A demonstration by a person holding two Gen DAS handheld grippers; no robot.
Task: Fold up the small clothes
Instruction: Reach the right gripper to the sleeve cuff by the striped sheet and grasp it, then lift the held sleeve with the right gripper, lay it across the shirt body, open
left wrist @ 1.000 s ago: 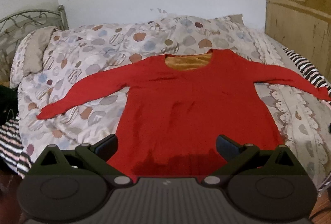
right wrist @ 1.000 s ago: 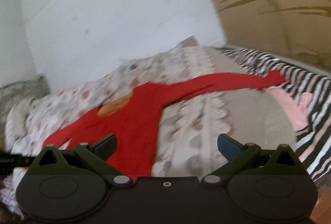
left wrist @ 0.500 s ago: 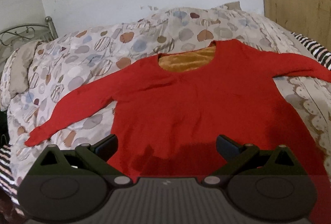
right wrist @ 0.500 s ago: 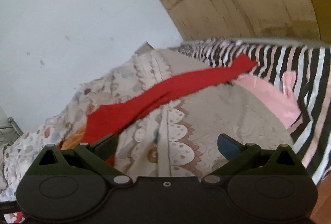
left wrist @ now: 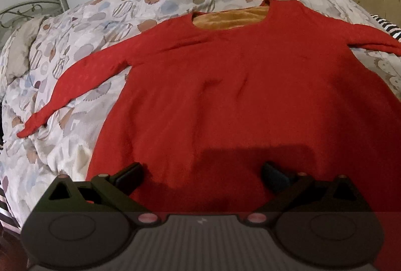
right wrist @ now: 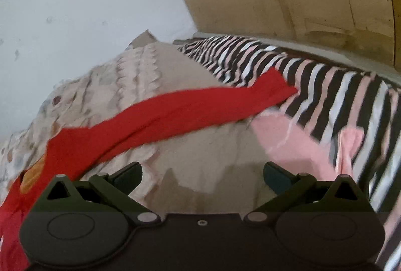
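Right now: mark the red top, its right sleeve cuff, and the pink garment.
red top [left wrist: 238,100]: left wrist view, chest panel.
right sleeve cuff [right wrist: 275,85]: right wrist view, sleeve end on striped sheet.
pink garment [right wrist: 283,143]: right wrist view, flat middle.

- The left gripper [left wrist: 201,174] has a dark, nearly black plastic body with a wide ribbed panel along its near edge, marked in the middle by a small pale spark-like sign.
- Two round raised discs sit at its left and right, each under a triangular bracket with a cut-out.
- Slanted link bars run to two blunt dark fingers [left wrist: 129,174]; four round pivot pins [left wrist: 146,218] look pinkish.
- The right gripper [right wrist: 201,174] has the same build and dark colour, but its middle panel is smooth, with one small screw [right wrist: 202,222] at the centre.
- Its pivot pins look grey, and its right finger pad [right wrist: 275,177] has a dark blue-green tint.
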